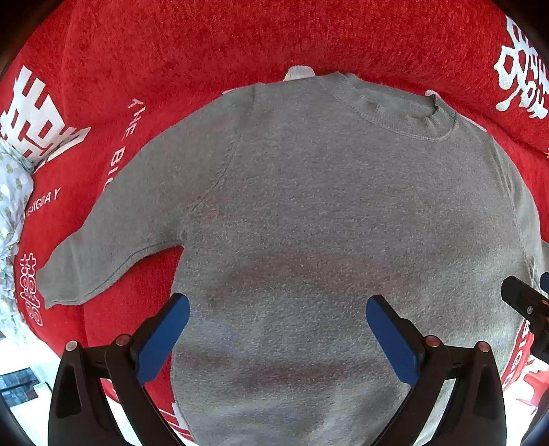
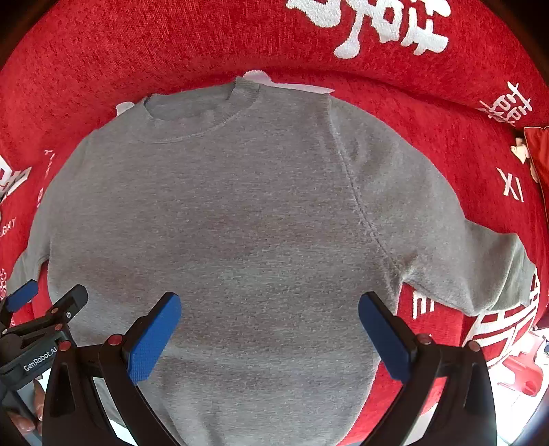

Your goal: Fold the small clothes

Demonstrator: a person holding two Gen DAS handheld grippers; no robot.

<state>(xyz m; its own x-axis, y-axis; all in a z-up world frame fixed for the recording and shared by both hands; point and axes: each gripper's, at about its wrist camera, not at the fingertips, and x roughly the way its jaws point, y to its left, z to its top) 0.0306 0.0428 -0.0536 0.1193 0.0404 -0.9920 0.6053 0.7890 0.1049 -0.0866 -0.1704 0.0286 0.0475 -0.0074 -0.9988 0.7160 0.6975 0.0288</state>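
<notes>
Jaws: both wide apart, gripping nothing, above lower sweater body.
Left gripper [image 1: 278,329]: hovering.
Right gripper [image 2: 269,329]: hovering.
Grey sweater [image 1: 308,223]: flat, collar far, on red blanket [image 1: 171,44].
Left view only: outstretched sleeve [image 1: 103,247], patterned cloth [image 1: 10,192].
Right view only: opposite sleeve [image 2: 480,267].

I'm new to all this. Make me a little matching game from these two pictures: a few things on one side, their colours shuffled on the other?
Things:
1. sweater
2. blanket
3. finger pads
4. lettering

Colours:
a. white
b. blue
c. grey
d. red

Pairs: 1-c, 2-d, 3-b, 4-a
</notes>
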